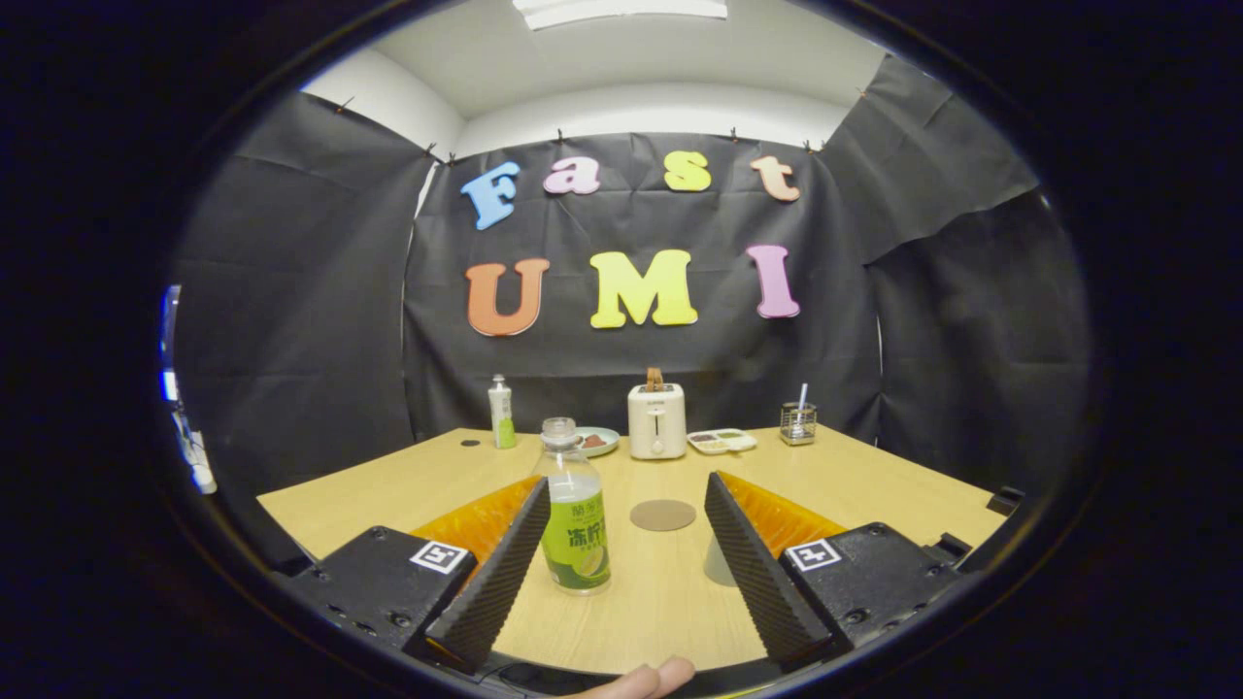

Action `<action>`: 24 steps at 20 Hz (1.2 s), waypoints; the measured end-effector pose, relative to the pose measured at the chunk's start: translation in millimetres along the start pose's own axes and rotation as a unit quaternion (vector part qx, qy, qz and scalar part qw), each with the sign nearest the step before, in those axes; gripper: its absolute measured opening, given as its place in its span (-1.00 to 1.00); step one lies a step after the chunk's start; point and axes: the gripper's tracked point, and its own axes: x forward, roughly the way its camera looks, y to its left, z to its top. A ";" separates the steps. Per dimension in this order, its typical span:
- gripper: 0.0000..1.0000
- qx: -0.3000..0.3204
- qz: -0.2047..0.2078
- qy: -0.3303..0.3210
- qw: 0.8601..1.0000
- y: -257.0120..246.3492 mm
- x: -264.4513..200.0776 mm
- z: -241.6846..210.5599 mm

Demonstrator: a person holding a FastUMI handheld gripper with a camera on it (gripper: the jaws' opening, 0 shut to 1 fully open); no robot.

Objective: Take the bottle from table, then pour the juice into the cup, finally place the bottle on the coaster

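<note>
A wooden table (874, 485) is seen inside the booth. The gripper (621, 519) is held wide open, gripping nothing. The bottle (575, 515) stands upright between the jaws, close against the left finger, with the coaster (662, 515) just beyond.

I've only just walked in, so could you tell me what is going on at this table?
A person holds a gripper over the table, its fingers open. The juice bottle stands between them by the left finger, not yet gripped. The coaster lies just beyond, and the cup peeks out beside the right finger.
</note>
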 end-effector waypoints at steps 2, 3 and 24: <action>1.00 0.003 0.009 0.009 1.000 12.3 13.0 -7.6; 1.00 0.002 0.010 0.014 1.000 15.7 19.8 -11.8; 0.63 -0.026 -0.038 0.065 0.997 37.3 124.6 -27.8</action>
